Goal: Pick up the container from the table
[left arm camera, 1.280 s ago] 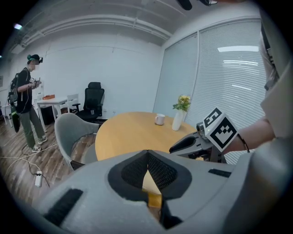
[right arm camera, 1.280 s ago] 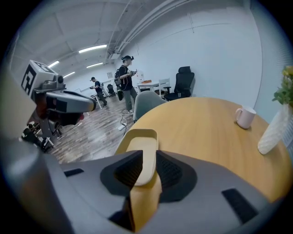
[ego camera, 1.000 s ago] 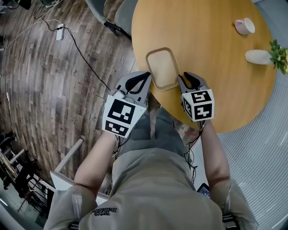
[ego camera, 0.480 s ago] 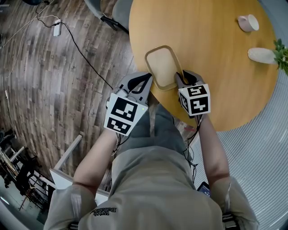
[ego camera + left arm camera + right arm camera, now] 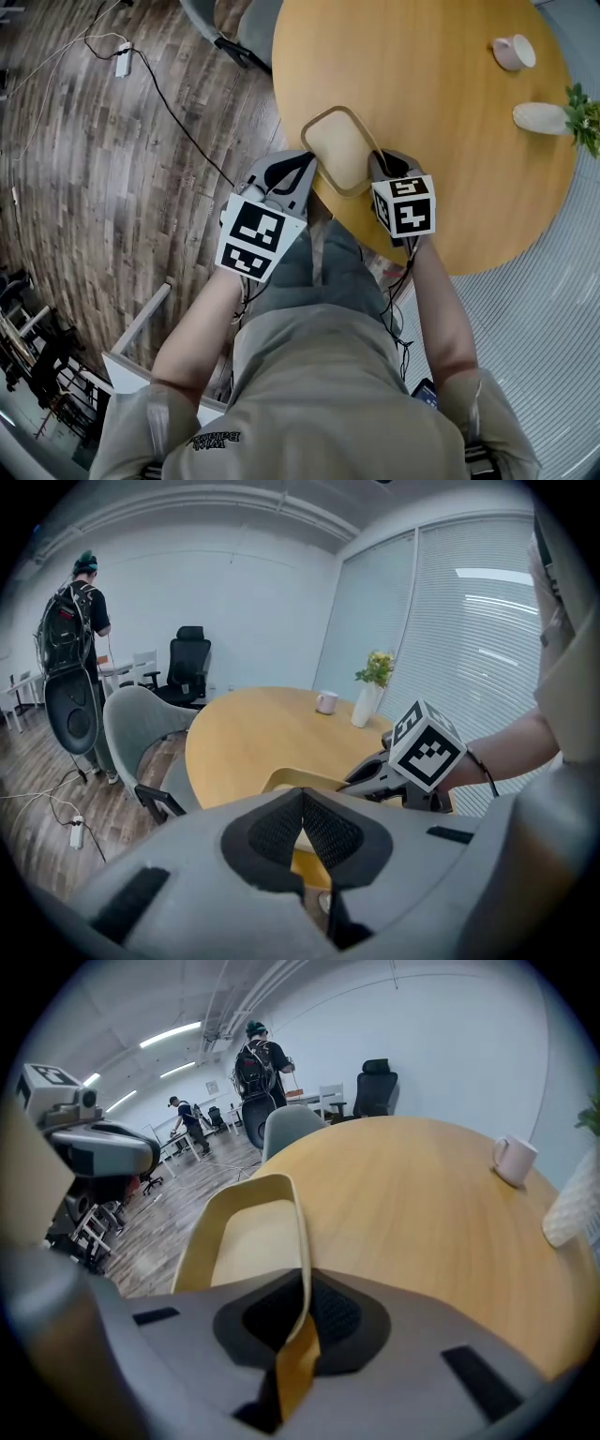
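Note:
The container (image 5: 339, 145) is a shallow cream tray with a yellow rim, at the near edge of the round wooden table (image 5: 441, 112). My right gripper (image 5: 386, 167) is shut on its near right rim. In the right gripper view the rim (image 5: 298, 1241) runs between the black pads. My left gripper (image 5: 311, 169) is at the tray's near left edge. In the left gripper view its pads (image 5: 281, 832) meet at the tip with a strip of the tray's wall (image 5: 305, 855) between them. Whether the tray is off the table I cannot tell.
A pink mug (image 5: 513, 52) and a white vase with a plant (image 5: 548, 114) stand at the table's far right. A grey chair (image 5: 234, 28) is at the far left edge. A cable (image 5: 169, 103) lies on the wood floor. People stand far back in the room.
My right gripper moved in to the tray's near right rim and shut on it. The tray turned slightly. My left gripper stayed at the left edge.

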Tool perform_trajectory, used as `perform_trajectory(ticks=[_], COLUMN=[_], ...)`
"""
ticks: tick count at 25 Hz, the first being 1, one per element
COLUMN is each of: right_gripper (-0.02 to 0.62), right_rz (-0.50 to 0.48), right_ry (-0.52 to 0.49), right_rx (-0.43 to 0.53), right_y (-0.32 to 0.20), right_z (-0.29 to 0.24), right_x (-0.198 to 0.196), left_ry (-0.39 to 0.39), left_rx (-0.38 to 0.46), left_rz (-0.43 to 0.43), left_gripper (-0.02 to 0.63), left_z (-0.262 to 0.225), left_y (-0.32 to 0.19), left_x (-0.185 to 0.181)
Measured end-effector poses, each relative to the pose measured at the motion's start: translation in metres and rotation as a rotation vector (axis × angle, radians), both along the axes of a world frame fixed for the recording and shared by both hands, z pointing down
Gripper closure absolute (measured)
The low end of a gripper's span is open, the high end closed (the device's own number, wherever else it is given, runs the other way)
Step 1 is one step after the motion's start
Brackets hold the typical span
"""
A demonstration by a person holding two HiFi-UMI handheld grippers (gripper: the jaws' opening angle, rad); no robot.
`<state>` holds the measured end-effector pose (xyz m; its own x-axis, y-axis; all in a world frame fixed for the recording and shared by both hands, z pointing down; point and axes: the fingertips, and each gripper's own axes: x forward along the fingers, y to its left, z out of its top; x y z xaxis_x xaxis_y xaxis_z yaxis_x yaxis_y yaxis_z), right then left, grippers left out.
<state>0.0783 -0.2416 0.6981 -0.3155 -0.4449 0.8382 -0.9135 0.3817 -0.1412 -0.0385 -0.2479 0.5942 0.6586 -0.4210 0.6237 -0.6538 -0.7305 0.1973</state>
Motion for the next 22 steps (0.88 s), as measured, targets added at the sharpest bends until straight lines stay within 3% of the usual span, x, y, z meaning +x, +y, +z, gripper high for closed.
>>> perform_trajectory(ticks=[11, 22], right_gripper=[0.560, 0.560], right_rz=[0.094, 0.131], right_ry=[-0.083, -0.101], right_rx=[0.142, 0.419], right_y=[-0.019, -0.033], right_z=[-0.097, -0.239], right_x=[0.012, 0.026], left_ry=[0.013, 0.072], left_rx=[0.162, 0.361], left_rz=[0.019, 0.003], left_gripper=[0.586, 0.586], left_z=[-0.089, -0.200], left_y=[-0.011, -0.014], left_x=[-0.007, -0.011])
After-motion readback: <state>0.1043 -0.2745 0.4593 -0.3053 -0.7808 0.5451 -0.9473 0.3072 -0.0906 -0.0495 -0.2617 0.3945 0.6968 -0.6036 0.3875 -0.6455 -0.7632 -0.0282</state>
